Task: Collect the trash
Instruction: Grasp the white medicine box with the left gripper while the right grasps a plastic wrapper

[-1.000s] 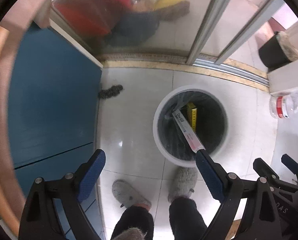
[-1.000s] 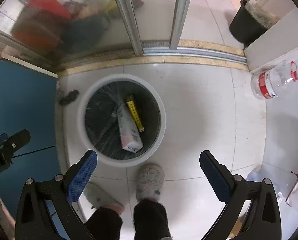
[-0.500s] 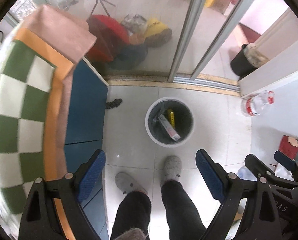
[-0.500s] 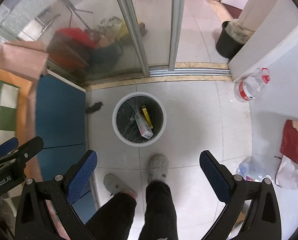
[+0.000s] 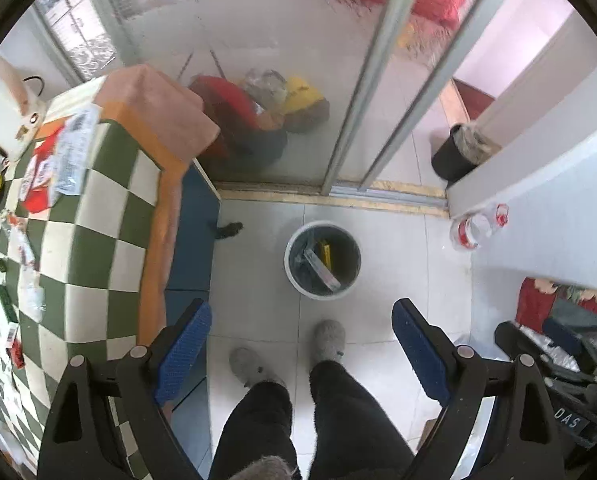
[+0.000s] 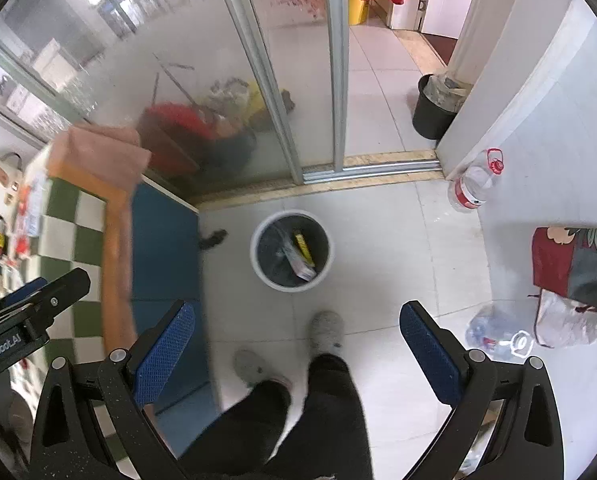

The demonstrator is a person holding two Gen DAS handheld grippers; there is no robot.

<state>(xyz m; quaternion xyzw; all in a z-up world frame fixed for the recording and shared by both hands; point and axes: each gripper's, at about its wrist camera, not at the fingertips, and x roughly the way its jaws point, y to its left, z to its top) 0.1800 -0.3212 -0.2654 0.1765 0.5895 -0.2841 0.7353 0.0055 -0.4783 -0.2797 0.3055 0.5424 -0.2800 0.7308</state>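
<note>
While both grippers are lifting away wide open and empty, left gripper (image 5: pixel 300 344) and right gripper (image 6: pixel 296 340), the white bin (image 5: pixel 322 260) is shrinking below, holding the dropped box; wrappers (image 5: pixel 72 156) on the checkered table (image 5: pixel 98 216) are coming into view, likely next.

The pale glossy tiled floor (image 5: pixel 398 240) carries a round white waste bin (image 5: pixel 323 260) near its middle, a clear plastic water bottle with a red label (image 5: pixel 476 229) by the white wall, and a small dark crumpled scrap (image 5: pixel 228 230) just beside the blue cabinet. The green-and-white checked tabletop (image 5: pixel 94 216) holds scattered wrappers and packets (image 5: pixel 64 156).
</note>
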